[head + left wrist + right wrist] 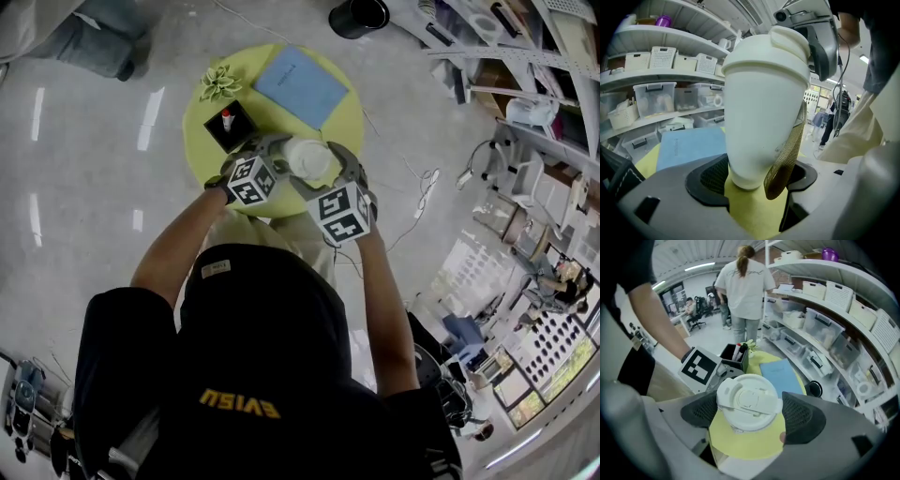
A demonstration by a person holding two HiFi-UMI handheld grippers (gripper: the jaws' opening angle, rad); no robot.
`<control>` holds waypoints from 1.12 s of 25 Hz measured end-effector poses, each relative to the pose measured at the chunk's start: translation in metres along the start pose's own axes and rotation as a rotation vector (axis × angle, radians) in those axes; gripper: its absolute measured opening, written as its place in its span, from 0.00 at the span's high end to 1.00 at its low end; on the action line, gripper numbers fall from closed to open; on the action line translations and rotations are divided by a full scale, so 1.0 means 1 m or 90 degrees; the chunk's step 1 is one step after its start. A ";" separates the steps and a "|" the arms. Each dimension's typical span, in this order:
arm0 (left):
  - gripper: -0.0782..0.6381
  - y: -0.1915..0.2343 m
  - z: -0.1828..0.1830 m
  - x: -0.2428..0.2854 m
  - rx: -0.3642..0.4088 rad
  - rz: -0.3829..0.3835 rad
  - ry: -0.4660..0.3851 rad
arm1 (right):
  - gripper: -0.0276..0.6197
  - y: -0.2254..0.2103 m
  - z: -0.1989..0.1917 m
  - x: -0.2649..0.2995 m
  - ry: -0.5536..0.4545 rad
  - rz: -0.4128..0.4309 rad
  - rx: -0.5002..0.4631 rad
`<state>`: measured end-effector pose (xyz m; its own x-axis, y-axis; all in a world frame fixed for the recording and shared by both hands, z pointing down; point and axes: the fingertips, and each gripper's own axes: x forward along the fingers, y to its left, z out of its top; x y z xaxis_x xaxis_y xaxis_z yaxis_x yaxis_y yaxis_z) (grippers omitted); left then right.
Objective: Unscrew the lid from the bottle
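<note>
I see cream-white bottle (759, 108), matching white lid (749, 401); strap (787, 154) golden-brown mesh weave; table (202, 141) yellow-green; book (302, 86) pale blue; box (232, 125) black; plant (219, 84) pale green; pads (801, 416) black, fine grid texture; marker cube (251, 180) black-and-white squares.

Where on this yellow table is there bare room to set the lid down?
Bare yellow lies between the blue notebook and the right rim of the table, and in a narrow strip between the plant and the notebook. The near half is crowded: black box, bottle, left gripper and right gripper.
</note>
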<state>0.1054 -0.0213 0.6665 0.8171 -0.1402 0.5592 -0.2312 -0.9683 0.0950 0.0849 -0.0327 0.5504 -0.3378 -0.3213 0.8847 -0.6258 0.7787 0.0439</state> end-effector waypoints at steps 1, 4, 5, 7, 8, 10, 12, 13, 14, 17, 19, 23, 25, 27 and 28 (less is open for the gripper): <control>0.41 0.000 0.000 -0.001 0.000 0.001 0.001 | 0.30 0.002 0.000 0.000 0.004 0.018 -0.036; 0.41 -0.001 0.000 -0.001 0.003 0.002 0.003 | 0.30 0.006 -0.002 -0.001 0.025 0.061 -0.143; 0.41 -0.001 0.001 -0.001 0.006 0.003 0.003 | 0.30 0.006 -0.003 -0.001 0.036 0.071 -0.179; 0.42 0.001 0.001 0.000 0.009 0.008 0.003 | 0.30 0.006 -0.004 0.001 0.055 0.090 -0.239; 0.42 0.002 0.000 -0.001 0.008 0.010 0.003 | 0.30 0.006 -0.004 0.001 0.062 0.097 -0.259; 0.42 0.001 0.000 -0.001 0.007 0.013 0.004 | 0.29 0.008 -0.007 0.002 0.071 0.104 -0.278; 0.42 0.001 0.002 0.000 0.009 0.013 0.003 | 0.20 0.008 -0.008 0.001 0.070 0.101 -0.262; 0.42 0.001 0.002 0.000 0.010 0.015 0.003 | 0.19 0.008 -0.007 0.000 0.063 0.100 -0.239; 0.42 0.002 0.002 0.000 0.012 0.017 0.003 | 0.19 0.008 -0.005 0.000 0.052 0.097 -0.209; 0.42 0.003 -0.001 -0.001 0.014 0.022 0.002 | 0.19 0.001 0.000 -0.004 0.015 0.057 -0.085; 0.42 0.002 -0.002 -0.001 0.016 0.021 0.002 | 0.19 -0.006 0.000 -0.007 -0.011 0.016 0.032; 0.42 0.001 -0.001 -0.002 0.024 0.019 0.002 | 0.19 -0.010 -0.005 -0.010 -0.050 -0.029 0.275; 0.42 0.001 -0.001 -0.001 0.026 0.021 0.003 | 0.23 -0.011 -0.006 -0.010 -0.052 -0.062 0.317; 0.42 0.002 -0.001 -0.001 0.026 0.022 0.003 | 0.29 -0.010 -0.004 -0.009 -0.043 -0.086 0.301; 0.42 0.002 -0.002 0.000 0.026 0.021 0.003 | 0.34 -0.008 -0.003 -0.008 -0.036 -0.086 0.282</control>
<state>0.1039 -0.0228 0.6682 0.8064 -0.1719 0.5658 -0.2369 -0.9706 0.0428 0.0950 -0.0349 0.5444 -0.2626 -0.4430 0.8572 -0.9026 0.4267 -0.0560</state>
